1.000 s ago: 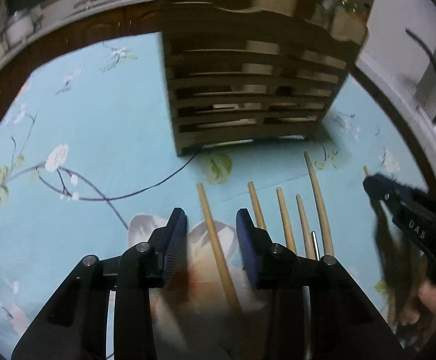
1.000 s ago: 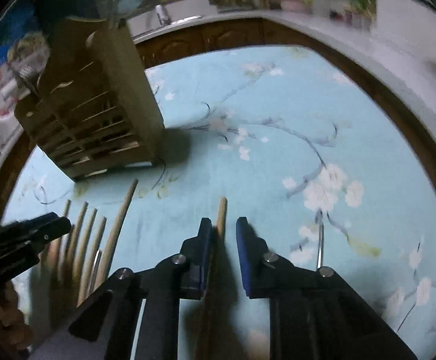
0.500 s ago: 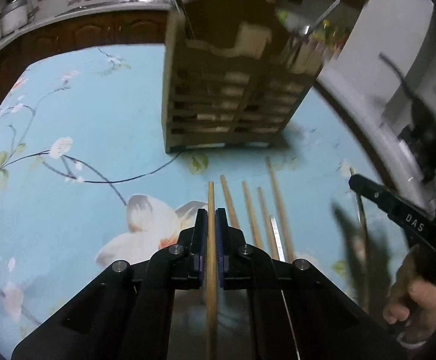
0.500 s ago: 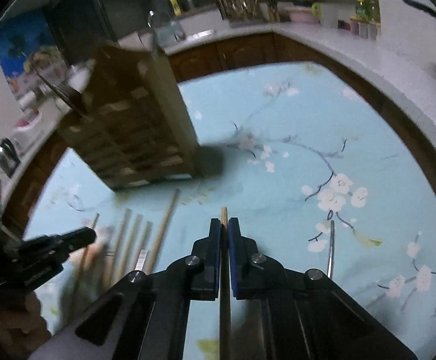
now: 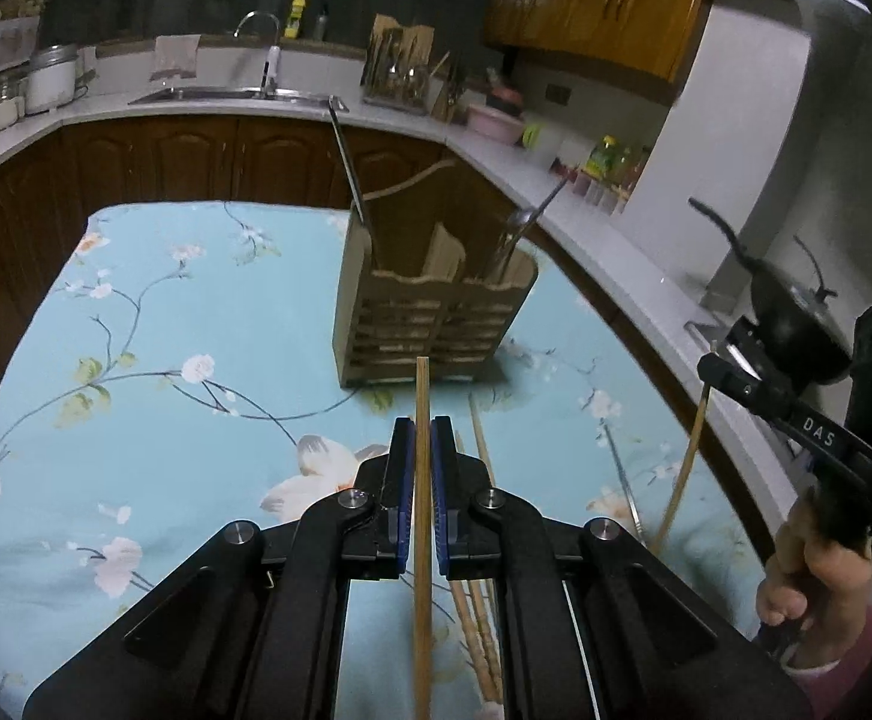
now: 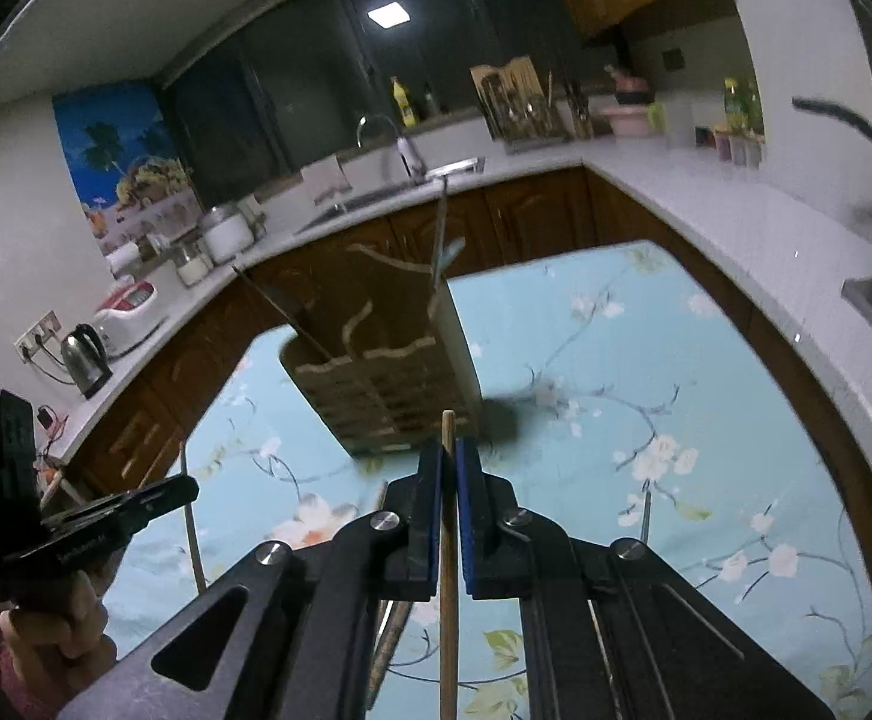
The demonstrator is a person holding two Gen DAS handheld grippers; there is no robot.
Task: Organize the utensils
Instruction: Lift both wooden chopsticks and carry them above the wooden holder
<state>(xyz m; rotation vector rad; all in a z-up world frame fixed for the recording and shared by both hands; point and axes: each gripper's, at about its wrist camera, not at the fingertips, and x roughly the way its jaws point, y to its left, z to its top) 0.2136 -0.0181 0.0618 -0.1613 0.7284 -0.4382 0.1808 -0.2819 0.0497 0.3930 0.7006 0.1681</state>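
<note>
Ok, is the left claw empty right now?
No, the left claw is shut on a wooden chopstick whose tip points toward the wooden utensil holder.

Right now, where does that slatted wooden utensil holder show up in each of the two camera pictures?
Left wrist view: the wooden utensil holder stands upright at picture centre, just beyond the chopstick tip.
Right wrist view: it sits left of centre, tilted by the lens, also just past the chopstick tip.
Shared landmark: the sink faucet on the counter behind it.
</note>
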